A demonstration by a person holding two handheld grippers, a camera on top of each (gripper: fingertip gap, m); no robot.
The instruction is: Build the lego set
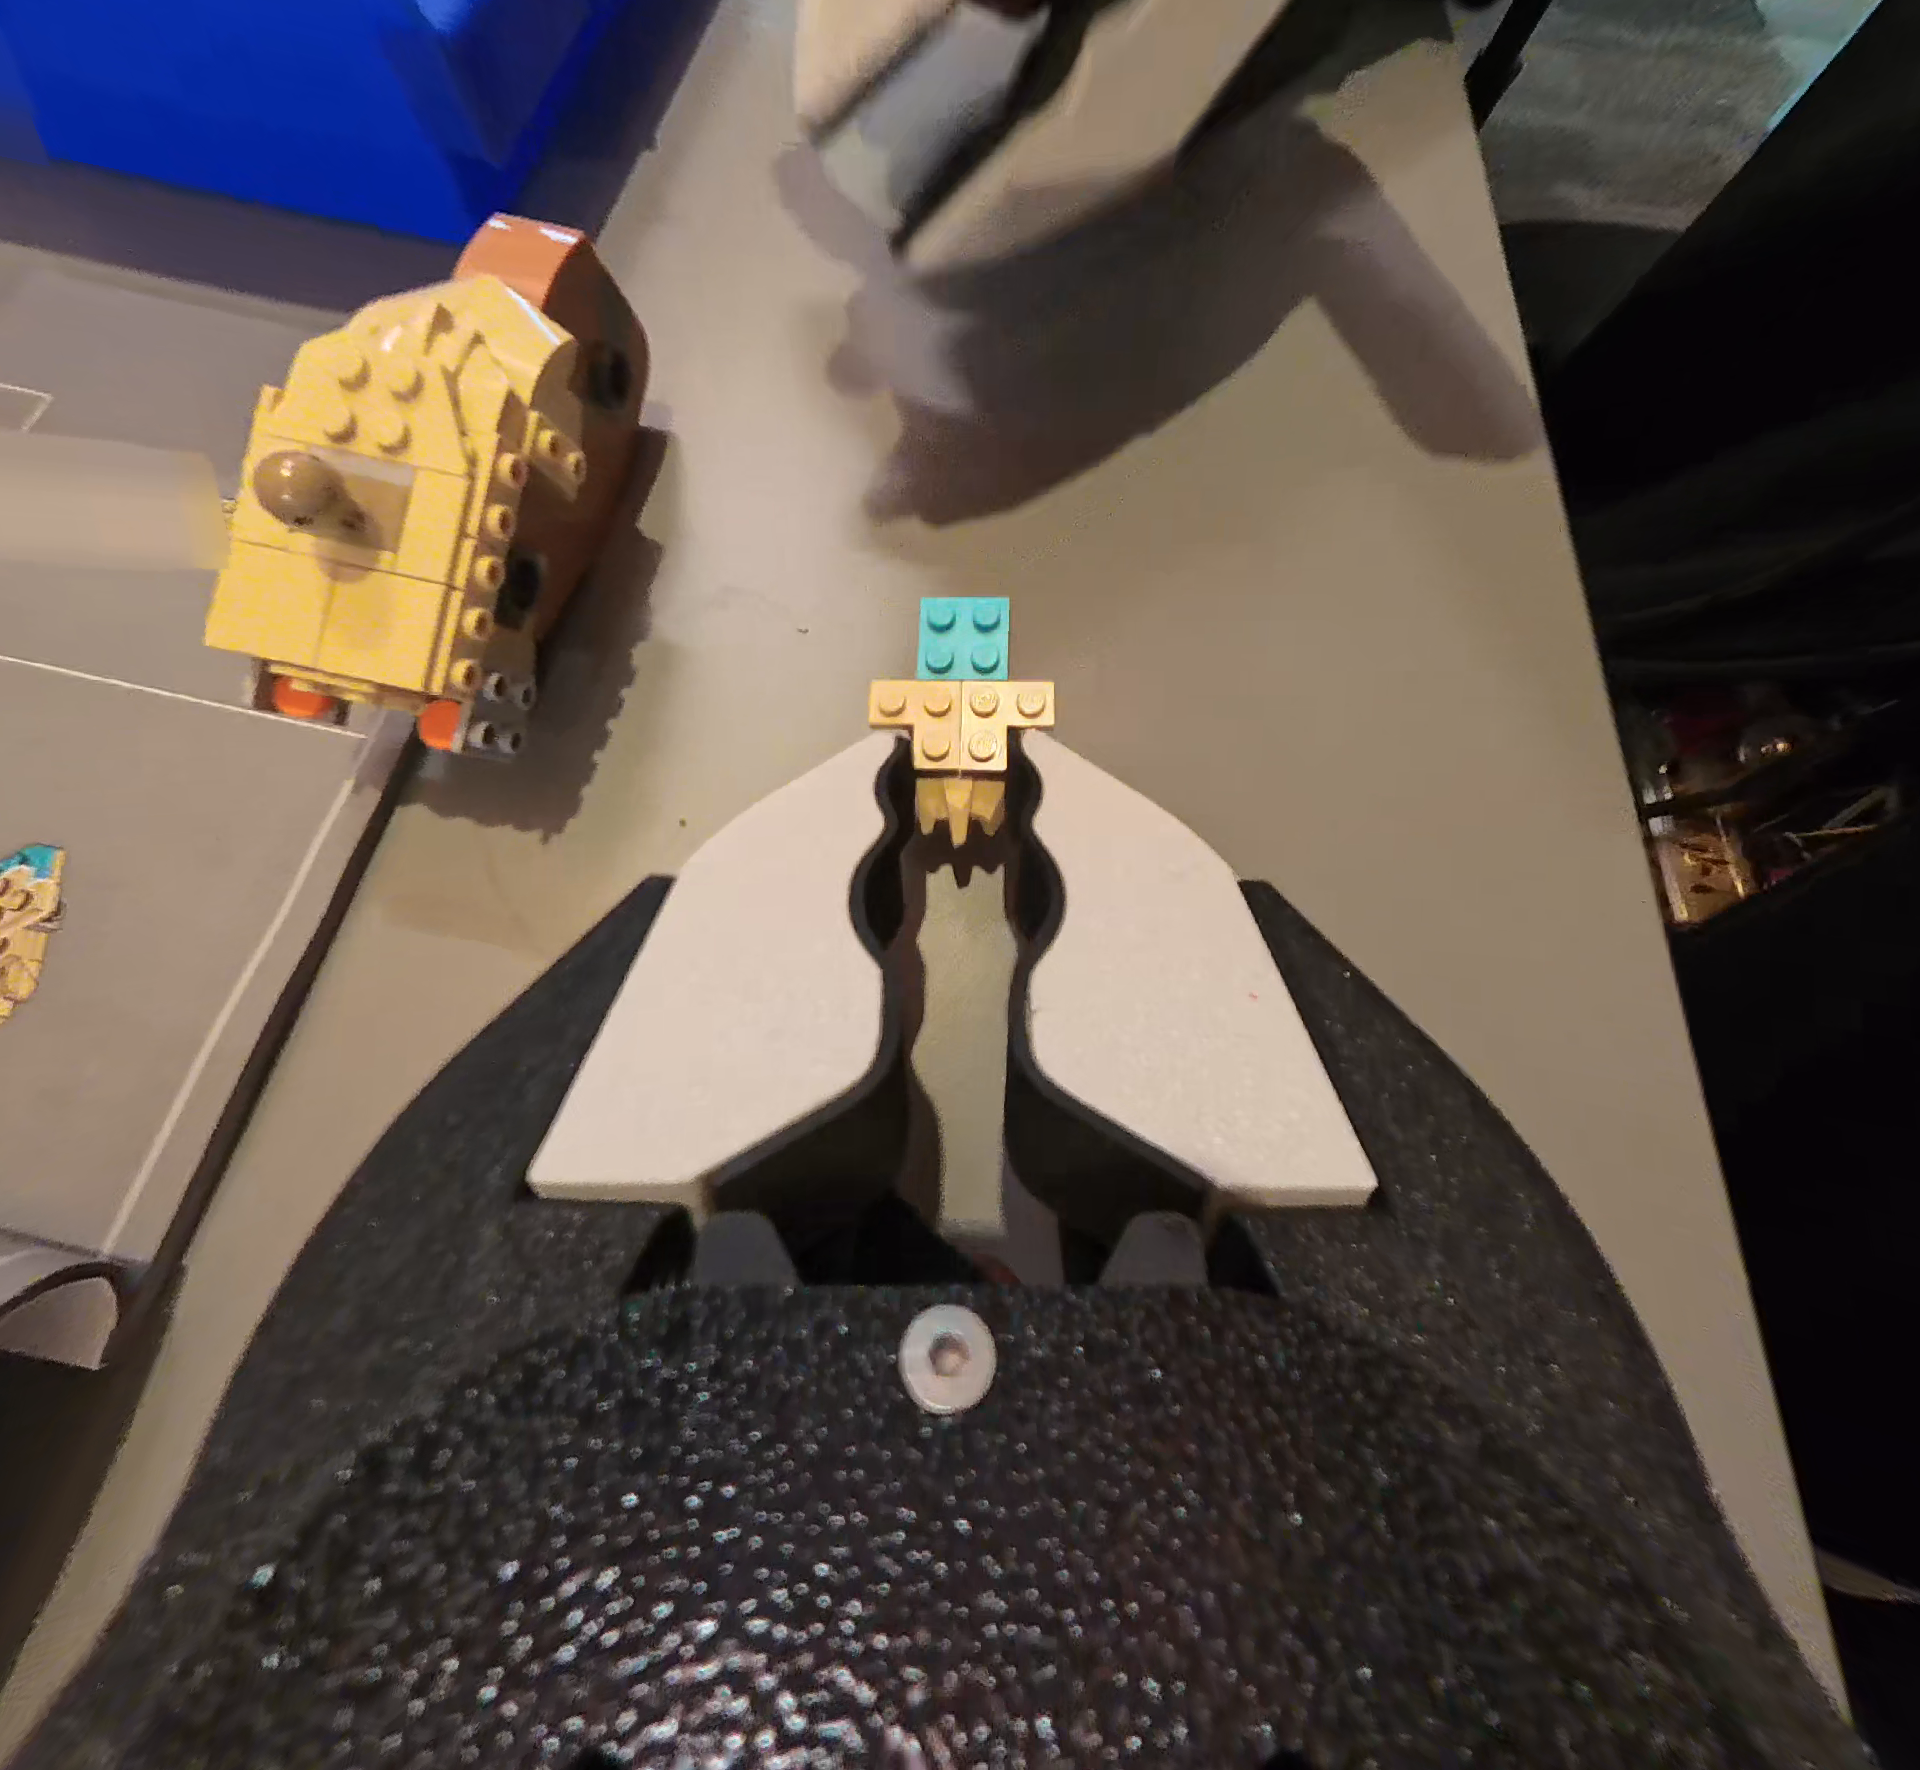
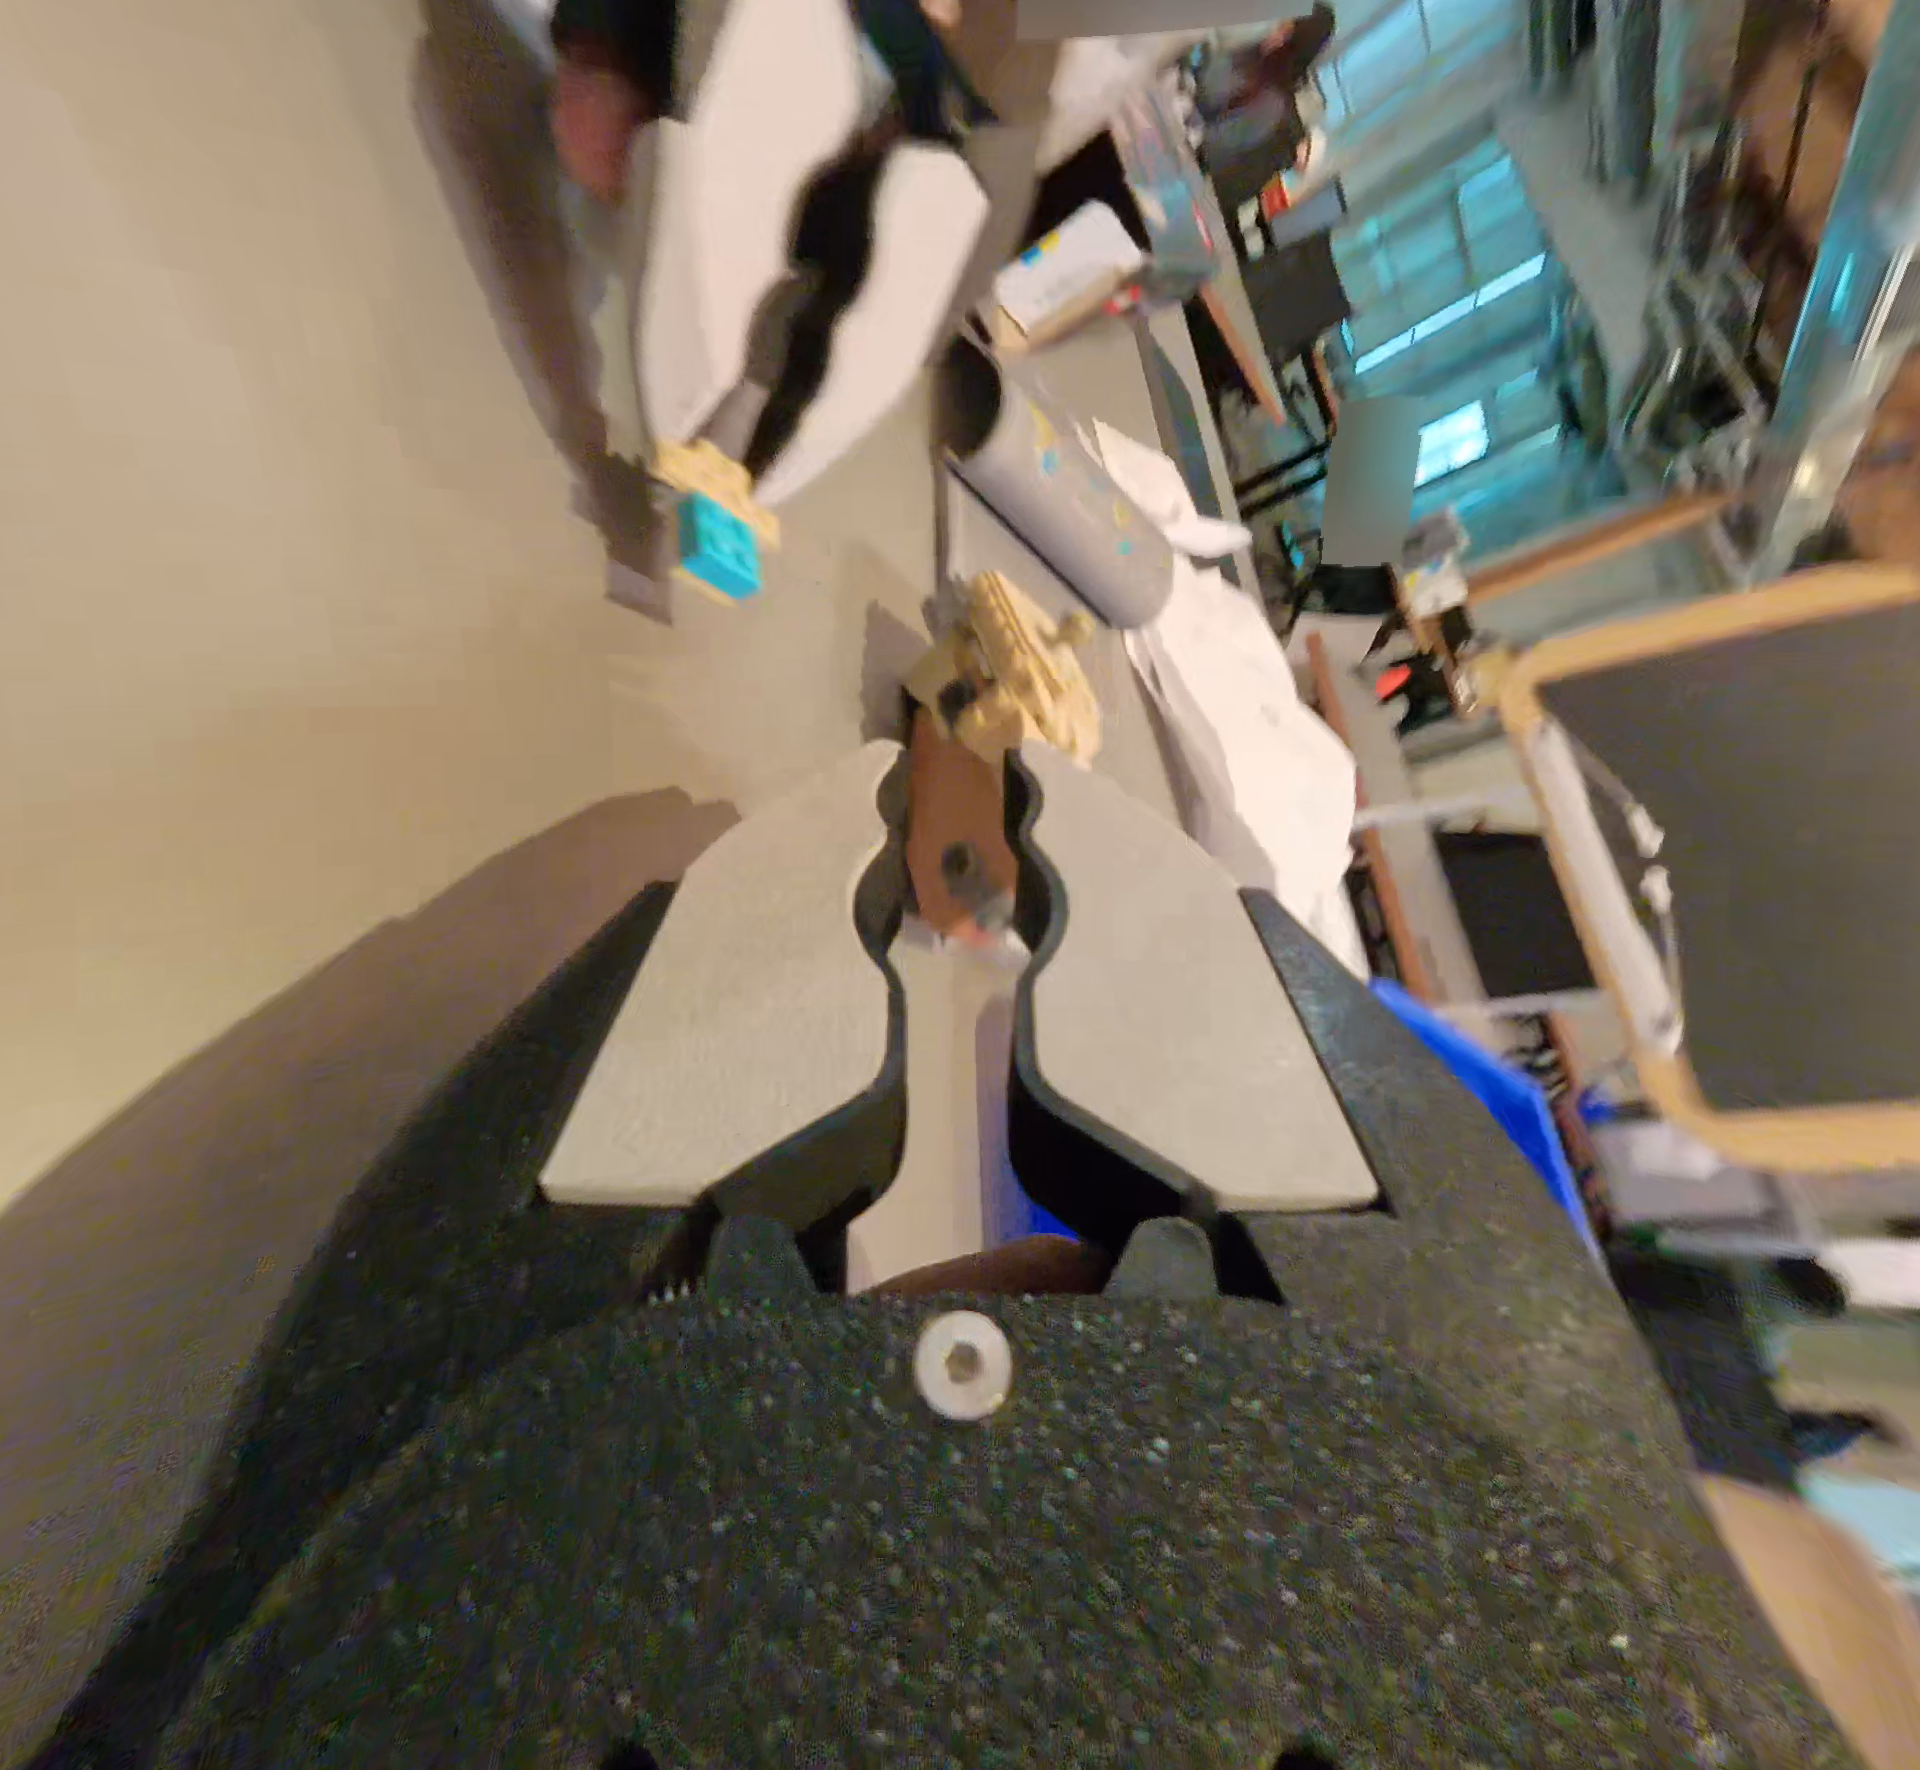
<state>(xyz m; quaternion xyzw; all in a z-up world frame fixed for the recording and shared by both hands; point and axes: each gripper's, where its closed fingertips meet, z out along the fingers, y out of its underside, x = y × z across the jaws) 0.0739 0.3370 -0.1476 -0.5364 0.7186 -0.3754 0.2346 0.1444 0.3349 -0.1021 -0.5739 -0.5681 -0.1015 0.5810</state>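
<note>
Left gripper [image 1: 958,785] is pinching a small tan-and-teal plate subassembly [image 1: 962,697] at its fingertips, held just over the grey tabletop [image 1: 1195,681]; right gripper [image 2: 956,847], jaws narrowly parted, is lining up on the tan-and-brown brick model body [image 1: 436,494], contact unclear; body looking largely built, this piece probably left to attach; booklet [image 1: 156,837] sitting left, blue plastic bin [image 1: 260,6] far left; table edge dropping off right; open room between.

You are in a work room or lab. Behind your grey counter [image 1: 1195,577] stand more desks [image 2: 1226,286] and big windows [image 2: 1455,162]. A blue bin [image 1: 260,27] holds parts.
</note>
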